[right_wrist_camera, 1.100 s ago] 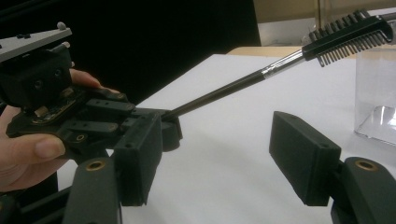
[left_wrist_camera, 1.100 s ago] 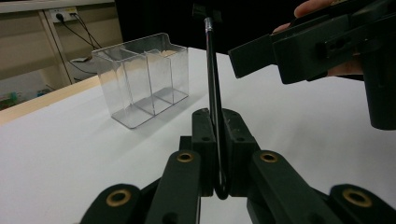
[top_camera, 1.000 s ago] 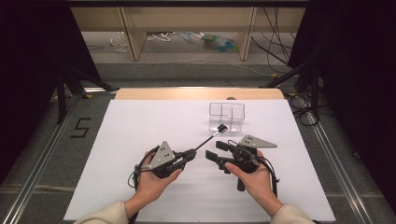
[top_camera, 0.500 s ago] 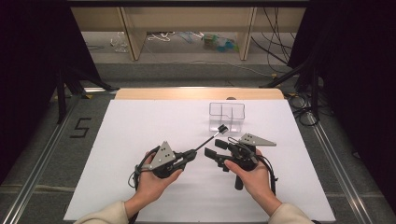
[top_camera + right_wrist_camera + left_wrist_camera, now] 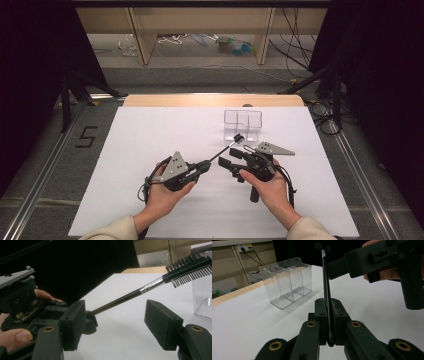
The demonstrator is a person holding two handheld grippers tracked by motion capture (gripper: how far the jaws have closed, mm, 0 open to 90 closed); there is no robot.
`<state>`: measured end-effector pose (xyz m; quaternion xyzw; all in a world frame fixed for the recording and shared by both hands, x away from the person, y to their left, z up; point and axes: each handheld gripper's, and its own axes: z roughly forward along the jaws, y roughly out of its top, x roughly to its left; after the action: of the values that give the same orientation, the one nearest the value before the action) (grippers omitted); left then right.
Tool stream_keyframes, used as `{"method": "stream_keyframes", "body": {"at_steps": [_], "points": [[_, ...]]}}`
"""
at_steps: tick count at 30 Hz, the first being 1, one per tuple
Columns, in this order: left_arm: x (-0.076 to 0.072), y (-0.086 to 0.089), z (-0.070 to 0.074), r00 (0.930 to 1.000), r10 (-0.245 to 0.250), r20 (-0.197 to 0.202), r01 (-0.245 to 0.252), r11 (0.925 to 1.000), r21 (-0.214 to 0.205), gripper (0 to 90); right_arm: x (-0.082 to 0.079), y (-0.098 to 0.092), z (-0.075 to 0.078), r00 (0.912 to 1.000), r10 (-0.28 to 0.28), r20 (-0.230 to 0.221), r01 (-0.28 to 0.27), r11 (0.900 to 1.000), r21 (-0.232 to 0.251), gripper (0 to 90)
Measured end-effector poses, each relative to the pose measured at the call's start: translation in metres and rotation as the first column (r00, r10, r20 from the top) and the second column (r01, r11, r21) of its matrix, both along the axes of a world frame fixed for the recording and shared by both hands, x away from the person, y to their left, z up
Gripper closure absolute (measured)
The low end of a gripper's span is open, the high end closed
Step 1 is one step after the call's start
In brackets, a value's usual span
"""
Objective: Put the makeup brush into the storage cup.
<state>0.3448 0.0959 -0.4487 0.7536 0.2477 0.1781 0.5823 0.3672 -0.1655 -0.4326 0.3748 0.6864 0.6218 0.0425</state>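
Left gripper (image 5: 328, 322) clamps the brush (image 5: 326, 290); right gripper (image 5: 115, 325) gapes empty.

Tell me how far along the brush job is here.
Done: the left gripper is clamped on the handle of the comb brush, lifted off the white table. In hand: the right gripper stands open around the handle, not yet pressing. Left: probably a handover, then dropping it into the clear divided holder, which looks empty.

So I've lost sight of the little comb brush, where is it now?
In the high view the brush is near the table's middle, its handle clamped in the left tongs, its comb head pointing at the clear box.
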Motion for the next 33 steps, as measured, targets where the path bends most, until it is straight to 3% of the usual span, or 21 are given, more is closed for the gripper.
{"method": "stream_keyframes", "body": {"at_steps": [10, 33], "points": [[0.0002, 0.0, 0.0, 1.0, 0.002, 0.007, -0.002, 1.0, 0.007, 84.9, 0.0019, 0.0031, 0.0004, 0.9996, -0.005, -0.029, 0.006, 0.9997, 0.023, 34.3], [-0.0006, -0.0022, -0.0014, 1.0, 0.005, 0.009, -0.005, 0.9999, 0.016, 84.9, 0.0099, 0.0073, -0.0031, 0.9988, -0.022, -0.043, 0.024, 0.9986, 0.047, 34.8]]}}
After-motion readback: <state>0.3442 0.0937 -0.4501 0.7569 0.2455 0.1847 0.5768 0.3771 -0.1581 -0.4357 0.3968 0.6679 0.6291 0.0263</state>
